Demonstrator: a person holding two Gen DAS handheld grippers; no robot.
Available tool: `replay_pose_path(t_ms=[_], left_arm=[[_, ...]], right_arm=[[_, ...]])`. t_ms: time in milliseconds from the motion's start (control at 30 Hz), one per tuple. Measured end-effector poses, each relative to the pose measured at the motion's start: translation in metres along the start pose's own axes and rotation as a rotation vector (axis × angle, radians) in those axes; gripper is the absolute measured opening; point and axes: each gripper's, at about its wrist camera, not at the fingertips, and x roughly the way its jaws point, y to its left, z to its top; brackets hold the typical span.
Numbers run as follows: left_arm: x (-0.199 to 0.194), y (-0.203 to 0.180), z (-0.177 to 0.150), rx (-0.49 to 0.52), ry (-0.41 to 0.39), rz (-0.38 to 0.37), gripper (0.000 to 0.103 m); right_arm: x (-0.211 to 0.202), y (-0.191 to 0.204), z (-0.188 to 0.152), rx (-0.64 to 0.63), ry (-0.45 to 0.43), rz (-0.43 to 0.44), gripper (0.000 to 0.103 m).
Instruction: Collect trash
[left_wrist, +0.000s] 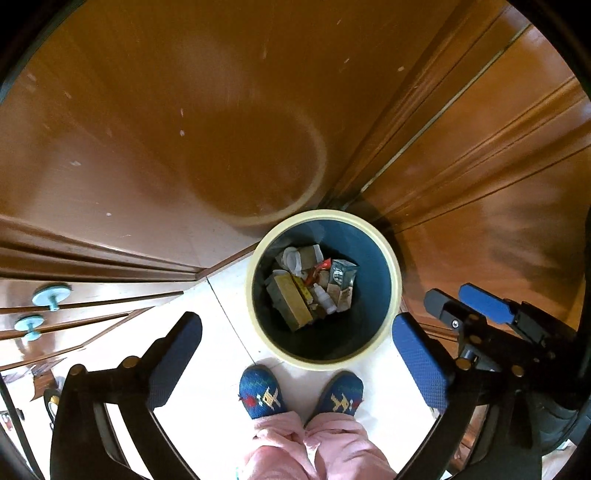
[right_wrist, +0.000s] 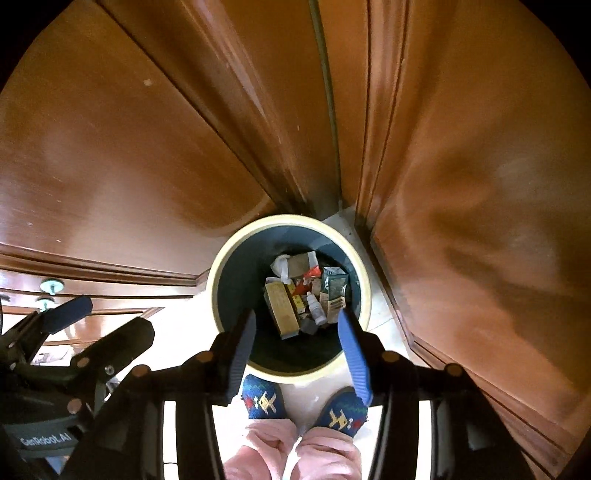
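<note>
Left wrist view: the left gripper (left_wrist: 295, 358) is spread wide with nothing between its blue pads (left_wrist: 173, 365). It hangs above the near rim of the bin (left_wrist: 258, 254), pointing straight down. The right gripper (right_wrist: 299, 343) is likewise parted and empty, its fingers (right_wrist: 352, 354) framing the bin mouth from directly overhead. Neither tool touches the bin or its contents.

Inside the bin lies the trash (left_wrist: 314, 284): a yellow box (left_wrist: 291, 306), a small white bottle (left_wrist: 325, 299), a greenish carton (left_wrist: 341, 273), crumpled white paper (left_wrist: 291, 258) and red scraps. All rest loosely on the bottom, well below the rim.

The bin stands on pale floor (left_wrist: 207, 369), tucked into a corner between wooden panels (left_wrist: 166, 110). It is just ahead of the operator's slippers (left_wrist: 260, 393). Drawer knobs (left_wrist: 50, 293) show at far left.

Judgement: both tools held slack and centred over the opening suits a drop already made, or a check of the contents. No loose trash is visible on the floor in either view. The bin's corner position limits approach to the near side, which accounts for the operator standing square to it.
</note>
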Motion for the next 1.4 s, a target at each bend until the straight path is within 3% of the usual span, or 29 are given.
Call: replay_pose_path(t_ms=[433, 867, 1400], left_arm=[[-0.091, -0.011, -0.006, -0.009, -0.028, -0.001, 0.102], [-0.235, -0.033, -0.023, -0.019, -0.133, 0.004, 0.102], [-0.404, -0.067, -0.030, 0.010, -0.389, 0.073, 0.102]], right_arm=[[-0.073, 0.012, -0.003, -0.024, -0.056, -0.002, 0.052], [-0.212, 0.025, -0.017, -0.095, -0.110, 0.000, 0.057], [-0.376, 0.041, -0.012, -0.184, -0.305, 0.016, 0.057]])
